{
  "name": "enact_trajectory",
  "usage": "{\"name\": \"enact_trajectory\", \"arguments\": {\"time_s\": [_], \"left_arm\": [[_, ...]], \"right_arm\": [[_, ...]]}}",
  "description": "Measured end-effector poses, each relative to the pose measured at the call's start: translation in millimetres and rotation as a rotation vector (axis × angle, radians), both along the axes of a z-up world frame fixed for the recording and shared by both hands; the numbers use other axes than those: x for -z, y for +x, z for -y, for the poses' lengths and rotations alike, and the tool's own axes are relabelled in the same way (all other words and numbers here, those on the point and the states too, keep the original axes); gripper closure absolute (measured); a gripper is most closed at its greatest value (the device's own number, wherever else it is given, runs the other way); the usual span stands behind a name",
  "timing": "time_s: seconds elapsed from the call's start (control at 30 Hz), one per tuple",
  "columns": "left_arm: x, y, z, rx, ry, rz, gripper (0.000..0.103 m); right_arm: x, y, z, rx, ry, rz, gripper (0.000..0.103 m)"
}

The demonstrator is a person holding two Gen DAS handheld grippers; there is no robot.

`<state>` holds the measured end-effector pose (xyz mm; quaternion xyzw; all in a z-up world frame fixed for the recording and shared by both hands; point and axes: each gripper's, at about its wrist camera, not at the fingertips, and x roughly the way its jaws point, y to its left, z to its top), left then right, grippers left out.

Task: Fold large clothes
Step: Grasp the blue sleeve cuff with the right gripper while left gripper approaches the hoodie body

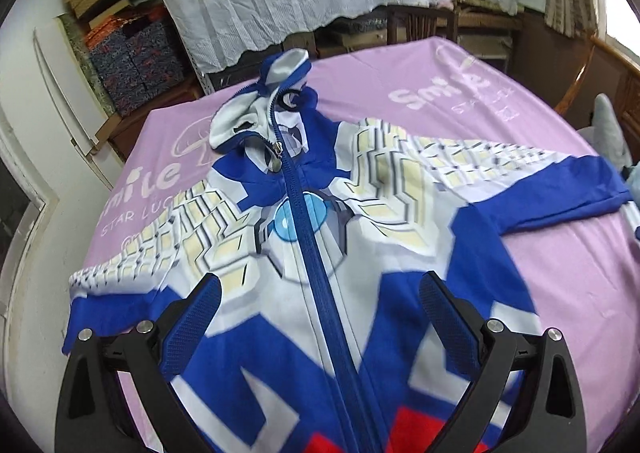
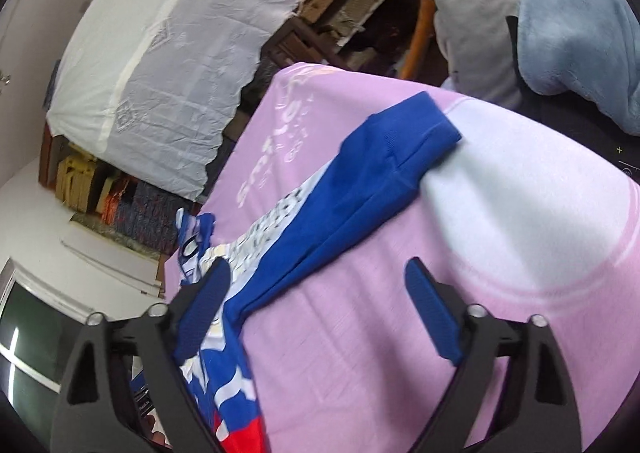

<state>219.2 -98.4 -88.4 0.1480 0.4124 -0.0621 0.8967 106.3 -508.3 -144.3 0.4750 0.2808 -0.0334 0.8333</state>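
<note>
Above the pink surface (image 1: 540, 253), the left gripper (image 1: 320, 313) and right gripper (image 2: 320, 301) hang with jaws wide, holding nothing. The zip-up hoodie (image 1: 360, 293) lies flat, sleeves out. It looks soft, light and floppy. The blue sleeve cuff (image 2: 412, 133) seems good to pinch.
</note>
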Motion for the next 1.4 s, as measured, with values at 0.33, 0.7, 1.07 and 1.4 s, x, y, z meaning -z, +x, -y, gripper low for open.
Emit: {"name": "enact_trajectory", "arguments": {"time_s": [0.33, 0.7, 1.07, 1.4], "left_arm": [[16.6, 46.9, -20.9, -0.052, 0.047, -0.014, 0.003], [54.0, 82.9, -90.5, -0.205, -0.066, -0.115, 0.003], [37.3, 85.6, -127.0, -0.298, -0.128, -0.071, 0.003], [56.0, 96.2, -192.4, -0.383, -0.193, -0.158, 0.003]], "right_arm": [[21.8, 49.6, 6.6, 0.063, 0.026, -0.099, 0.029], [38.2, 65.6, 40.9, 0.252, 0.028, -0.088, 0.082], [22.3, 83.4, 34.3, 0.290, -0.030, -0.116, 0.047], [16.8, 81.2, 29.0, 0.291, -0.112, -0.093, 0.092]]}}
